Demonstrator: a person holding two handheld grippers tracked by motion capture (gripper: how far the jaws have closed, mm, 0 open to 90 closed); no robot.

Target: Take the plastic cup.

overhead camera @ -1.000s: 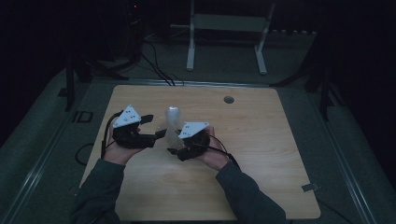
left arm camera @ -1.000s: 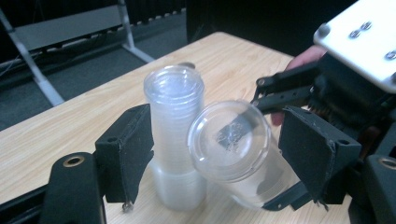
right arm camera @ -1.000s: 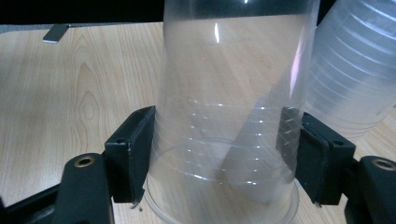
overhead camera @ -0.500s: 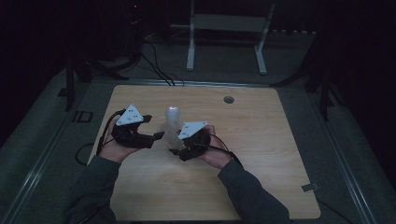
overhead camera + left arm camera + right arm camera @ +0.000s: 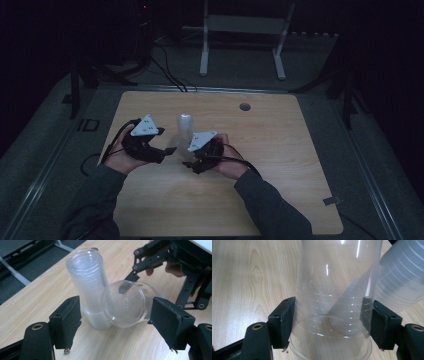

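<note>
we see a tall stack of clear cups [image 5: 184, 131] standing upside down on the wooden table [image 5: 280, 150], between the two grippers and a little beyond them. in the left gripper view the stack [image 5: 88, 287] rises just ahead of the black pads, and a single clear cup [image 5: 126, 303] lies on its side right against its lower part, bottom toward us.

our right gripper [image 5: 192, 161] holds that single cup [image 5: 332, 302] near its rim: in the right gripper view both pads press on the cup's wall, one on each side, and the cup points away from the camera toward the stack [image 5: 402, 282] at the upper right.

our left gripper [image 5: 167, 150] has its jaws spread wide. in its own view the pads [image 5: 70, 320] stand apart on either side of the stack's base and the lying cup, touching neither. the right gripper's black linkage [image 5: 160, 260] shows behind the cup there.
</note>
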